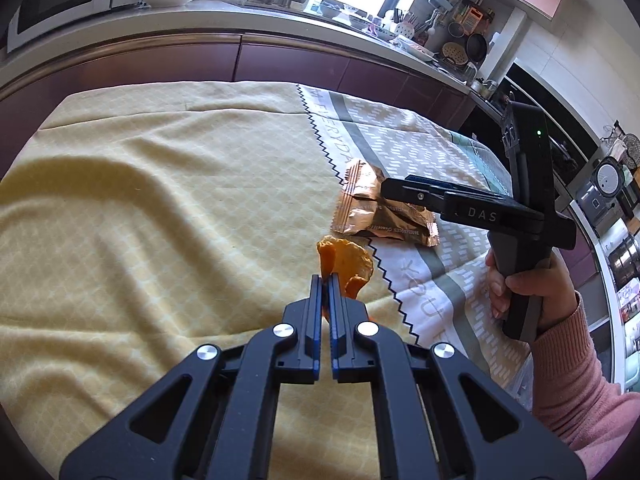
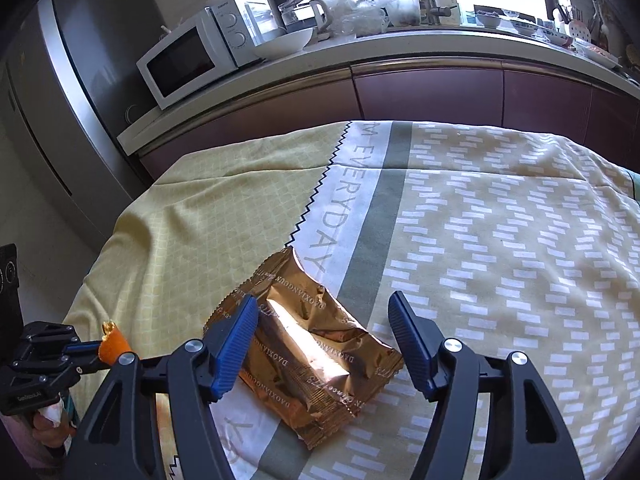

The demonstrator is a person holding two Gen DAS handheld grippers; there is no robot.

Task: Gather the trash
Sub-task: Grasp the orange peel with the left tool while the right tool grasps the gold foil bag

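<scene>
Orange peel (image 1: 346, 266) is clamped between the closed jaws of the left gripper (image 1: 326, 280), at lower centre of the left wrist view; it is seen again at lower left of the right wrist view, pinched at the tip of that gripper and apparently clear of the cloth. One piece of trash is therefore judged as picked up but not yet deposited.

Second piece: a crumpled gold foil snack wrapper (image 2: 308, 360), lying flat on the tablecloth (image 2: 500, 240) at lower centre of the right wrist view, across the zigzag seam between the yellow checked part and the patterned part. The right gripper (image 2: 324, 340) is held over it with jaws spread wide; the blue pads (image 2: 236, 344) stand on either side of the wrapper and no pressing contact is seen. The wrapper is judged not yet gripped. In the left wrist view the same gripper is seen from the side at centre right, carried by a hand (image 1: 520, 288) in a pink sleeve, its tip above the wrapper.

No bin, bag or other receptacle is visible in either view, so the drop-off place cannot be stated. No further loose trash is noted on the visible cloth.

Remaining, as judged: closing on the wrapper, lifting it, and disposal of both pieces.
</scene>
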